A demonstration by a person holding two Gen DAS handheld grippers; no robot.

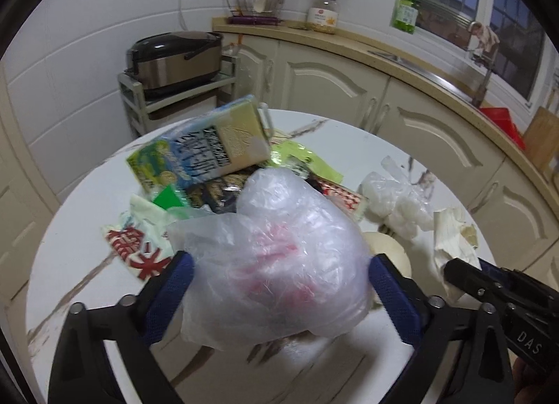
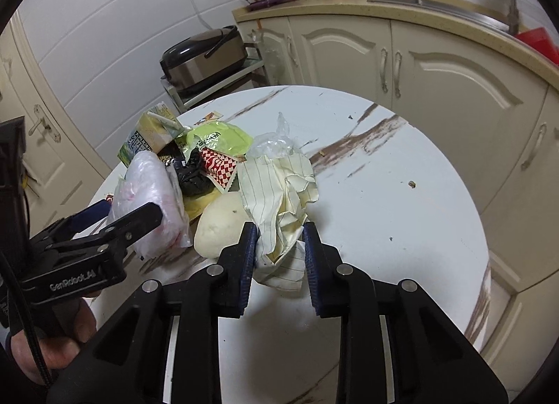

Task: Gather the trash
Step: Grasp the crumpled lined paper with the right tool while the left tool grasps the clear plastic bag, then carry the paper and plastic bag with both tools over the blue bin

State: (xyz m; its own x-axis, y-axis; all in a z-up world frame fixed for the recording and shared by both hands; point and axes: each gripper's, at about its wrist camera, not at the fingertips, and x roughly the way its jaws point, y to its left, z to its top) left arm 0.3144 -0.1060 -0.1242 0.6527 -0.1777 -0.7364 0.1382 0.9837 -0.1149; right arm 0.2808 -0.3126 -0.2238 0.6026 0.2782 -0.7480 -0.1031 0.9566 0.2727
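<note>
Crumpled striped paper [image 2: 279, 194], light and soft, sits on the bench [image 2: 384, 194] clamped low in our right claw [image 2: 279, 247], while our left claw [image 1: 279, 285] stands apart around a limp, slippery plastic bag [image 1: 279, 247] best pinched at its bunched middle.

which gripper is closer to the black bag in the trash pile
Left. The left gripper straddles the clear plastic bag lying right against the black bag. The right gripper pinches the striped paper wrapper further off, with the white bun in between.
</note>
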